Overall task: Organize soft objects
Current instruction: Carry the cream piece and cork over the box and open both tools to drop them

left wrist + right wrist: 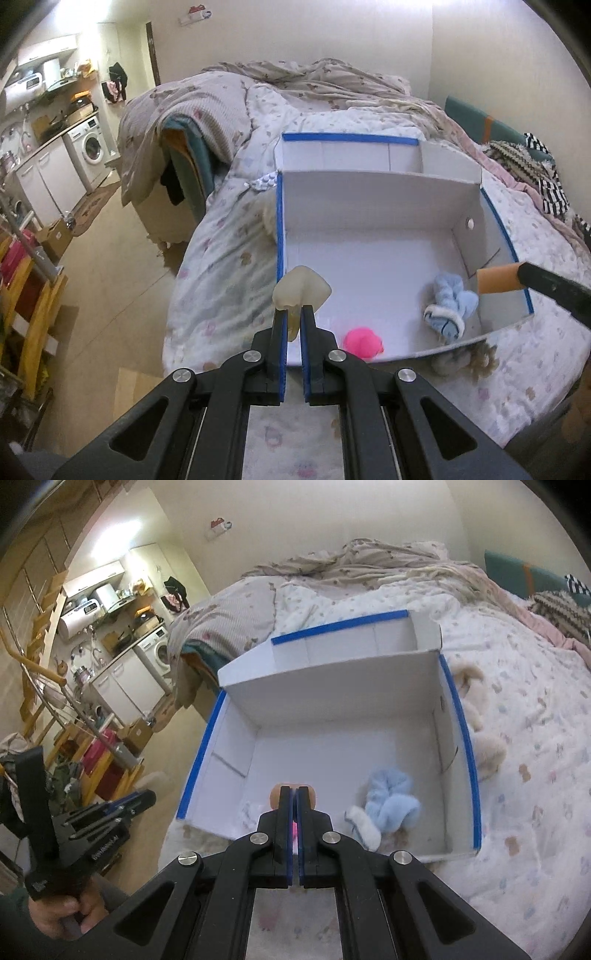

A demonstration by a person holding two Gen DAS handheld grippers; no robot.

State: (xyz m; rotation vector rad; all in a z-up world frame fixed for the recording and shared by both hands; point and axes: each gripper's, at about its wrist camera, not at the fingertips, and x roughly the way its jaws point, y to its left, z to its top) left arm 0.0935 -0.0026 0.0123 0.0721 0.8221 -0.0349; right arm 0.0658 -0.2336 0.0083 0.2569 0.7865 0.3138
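Observation:
A white cardboard box (369, 206) with blue-taped rims lies open on the bed; it also shows in the right wrist view (332, 701). Inside lie a light blue plush (448, 301) (391, 797) and a pink soft ball (364, 341). My left gripper (294, 314) is shut on a pale cream soft object (301, 286), held above the box's near left corner. My right gripper (294, 794) is shut on a tan-orange foam piece (275, 794) above the box floor; the foam also shows at the right of the left wrist view (496, 280).
A beige plush (476, 716) lies on the bedsheet right of the box, a brown furry toy (465, 360) at its near edge. A rumpled quilt (207, 107) is piled behind. The floor and kitchen units with a washing machine (90, 147) lie left.

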